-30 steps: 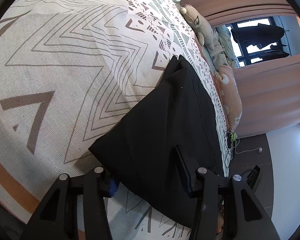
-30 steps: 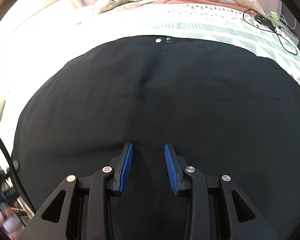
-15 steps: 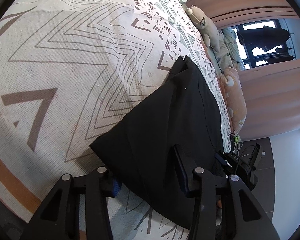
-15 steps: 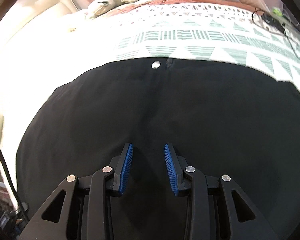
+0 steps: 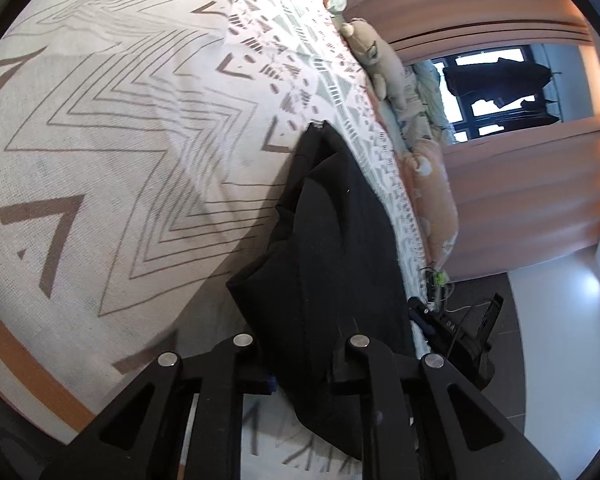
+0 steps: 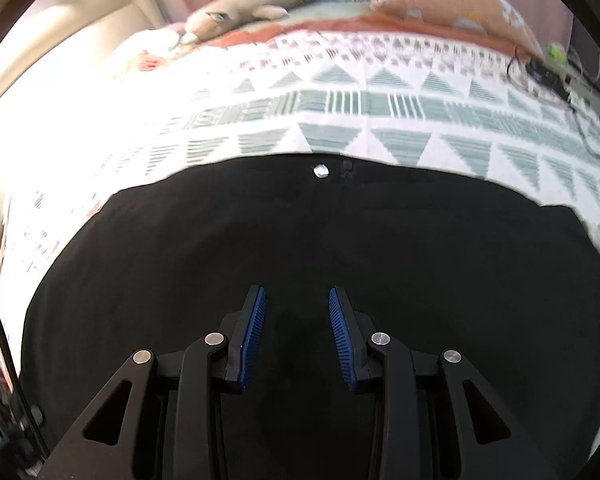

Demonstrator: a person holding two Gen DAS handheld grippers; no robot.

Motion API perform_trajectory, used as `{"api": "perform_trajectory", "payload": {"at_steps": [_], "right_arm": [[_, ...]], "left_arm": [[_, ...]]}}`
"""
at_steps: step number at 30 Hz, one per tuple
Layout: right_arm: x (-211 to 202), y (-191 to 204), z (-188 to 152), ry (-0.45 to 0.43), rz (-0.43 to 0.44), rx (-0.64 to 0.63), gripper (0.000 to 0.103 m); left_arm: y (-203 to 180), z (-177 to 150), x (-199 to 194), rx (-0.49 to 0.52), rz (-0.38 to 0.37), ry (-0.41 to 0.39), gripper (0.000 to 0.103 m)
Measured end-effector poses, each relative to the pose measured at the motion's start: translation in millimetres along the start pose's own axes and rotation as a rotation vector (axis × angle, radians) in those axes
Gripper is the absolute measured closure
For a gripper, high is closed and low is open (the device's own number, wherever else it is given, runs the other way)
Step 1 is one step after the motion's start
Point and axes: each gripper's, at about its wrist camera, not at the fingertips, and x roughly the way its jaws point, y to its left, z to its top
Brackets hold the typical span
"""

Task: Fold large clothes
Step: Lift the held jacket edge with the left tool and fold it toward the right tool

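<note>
A black garment (image 5: 332, 264) with a silver button (image 6: 321, 171) lies on a patterned bedspread (image 5: 112, 148). In the left wrist view my left gripper (image 5: 300, 376) is shut on the garment's near edge, and the cloth bunches up between its fingers. In the right wrist view the garment (image 6: 300, 240) fills the lower half. My right gripper (image 6: 296, 320) is open, its blue pads (image 6: 254, 328) just above the black cloth, nothing between them.
Plush toys (image 5: 376, 56) and an orange pillow (image 5: 436, 196) lie along the bed's far side. Pink curtains (image 5: 520, 200) and a dark window (image 5: 496, 88) stand beyond. Cables and a power strip (image 6: 568, 84) lie at the bed's right edge.
My left gripper has closed on the garment's edge and lifted it into a fold. My right gripper has pulled back, so more bedspread shows beyond the garment.
</note>
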Motion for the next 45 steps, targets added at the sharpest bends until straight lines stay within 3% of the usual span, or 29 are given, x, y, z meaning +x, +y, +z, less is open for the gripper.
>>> {"api": "perform_trajectory", "payload": {"at_steps": [3,7,12,17,19,21,22,29,32,33,39,45], "right_arm": [[-34.8,-3.1,-11.3,-0.018,0.033,-0.005,0.072],[-70.2,-38.8,-15.7,-0.025,0.117,0.042,0.072],[-130.2,-65.1,-35.2,-0.1,0.157,0.072,0.072],[-154.5,-82.9,-65.8,-0.141,0.195,0.106,0.072],[-167.5,-90.8,-83.1,-0.144,0.206,0.125,0.065],[-176.3,-99.3,-97.9,-0.163,0.197,0.139,0.037],[-180.0,-102.0,-105.0,-0.164,0.197,0.147,0.037],[-178.3,-113.0,-146.1,-0.144,0.251,0.217,0.037],[-166.5,-113.4,-157.7,-0.101,0.28,0.237,0.059],[-162.4,-113.0,-162.7,-0.088,0.281,0.245,0.061],[-119.5,-114.9,-190.7,0.009,0.306,0.315,0.068],[-100.1,-139.2,-201.6,0.005,0.405,0.41,0.068]], "left_arm": [[-16.0,2.3,-4.6,0.034,-0.044,0.003,0.087],[-35.3,3.4,-8.8,0.062,-0.124,0.004,0.088],[-59.9,3.5,-11.1,0.109,-0.189,0.019,0.088],[-85.2,3.5,-10.4,0.142,-0.235,0.033,0.088],[-98.8,2.4,-7.9,0.164,-0.252,0.043,0.088],[-111.4,1.4,-5.6,0.188,-0.267,0.06,0.088],[-119.8,0.4,-3.9,0.205,-0.274,0.067,0.089],[-169.3,-10.3,8.9,0.306,-0.3,0.107,0.089],[-181.4,-19.2,14.3,0.323,-0.314,0.125,0.089],[-184.7,-22.0,15.2,0.329,-0.317,0.131,0.089],[-208.1,-36.9,26.7,0.368,-0.331,0.17,0.089],[-235.1,-60.5,48.7,0.425,-0.316,0.228,0.089]]}}
